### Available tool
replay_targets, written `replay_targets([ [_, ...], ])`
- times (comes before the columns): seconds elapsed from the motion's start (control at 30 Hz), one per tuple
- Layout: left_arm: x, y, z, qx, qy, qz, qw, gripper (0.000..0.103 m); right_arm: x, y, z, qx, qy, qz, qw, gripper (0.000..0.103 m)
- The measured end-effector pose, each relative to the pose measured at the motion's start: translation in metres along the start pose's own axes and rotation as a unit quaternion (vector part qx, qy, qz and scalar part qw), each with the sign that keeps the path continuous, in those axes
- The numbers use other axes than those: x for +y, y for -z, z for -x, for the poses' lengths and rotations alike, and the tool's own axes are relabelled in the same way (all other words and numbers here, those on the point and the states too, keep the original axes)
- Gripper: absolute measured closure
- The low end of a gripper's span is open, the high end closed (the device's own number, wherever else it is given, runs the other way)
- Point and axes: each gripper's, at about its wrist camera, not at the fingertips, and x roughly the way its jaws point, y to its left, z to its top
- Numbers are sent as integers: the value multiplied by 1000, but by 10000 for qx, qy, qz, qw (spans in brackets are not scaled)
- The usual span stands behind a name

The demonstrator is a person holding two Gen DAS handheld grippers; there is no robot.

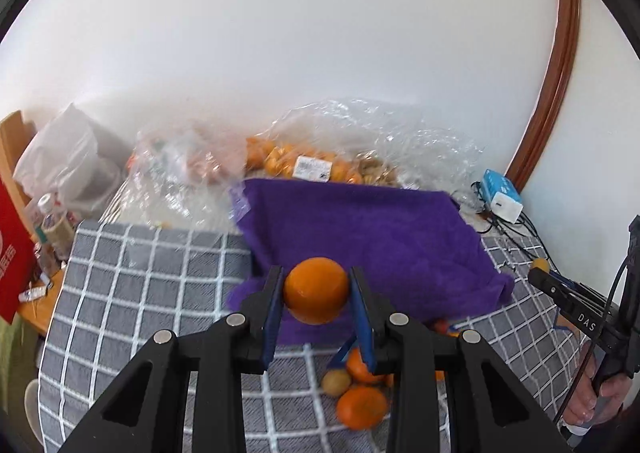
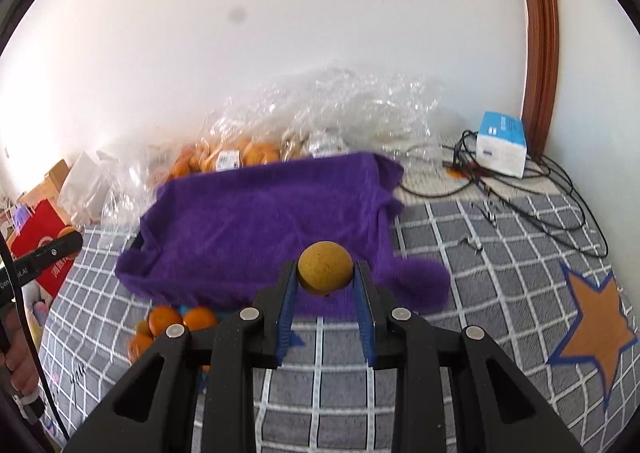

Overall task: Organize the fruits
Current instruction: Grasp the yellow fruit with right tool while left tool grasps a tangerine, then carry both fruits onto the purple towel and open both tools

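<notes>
My left gripper (image 1: 316, 289) is shut on an orange (image 1: 316, 295) and holds it above the near edge of a purple towel-lined tray (image 1: 360, 229). My right gripper (image 2: 326, 273) is shut on a small yellow-brown fruit (image 2: 325, 267) and holds it over the tray's (image 2: 260, 221) front right corner. A small pile of oranges (image 1: 360, 393) lies on the grey checked cloth in front of the tray; it also shows in the right wrist view (image 2: 168, 325). The right gripper appears at the right edge of the left wrist view (image 1: 538, 273).
Clear plastic bags of oranges (image 1: 296, 163) lie behind the tray against the white wall. A blue-and-white box (image 2: 502, 143) with tangled black cables (image 2: 520, 197) sits back right. A red box (image 2: 44, 249) and white bags (image 1: 68, 161) stand at the left. An orange star (image 2: 596, 329) marks the cloth.
</notes>
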Motion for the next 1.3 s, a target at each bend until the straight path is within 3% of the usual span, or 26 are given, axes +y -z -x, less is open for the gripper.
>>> replay_targets([
  [0.57,-25,-38,-58,135,236,-178,9995,72,17,-53,-58,-91,-167,121,9997,75],
  [1.0,-10,-12,-112,412,127,-148,9990,72,6,-37,-120,240,-146,33,9996,75],
  [1.3,-5,-5,-125,544,153,-85,9984,72,0,-29,-130,338,-97,41,9994,75],
])
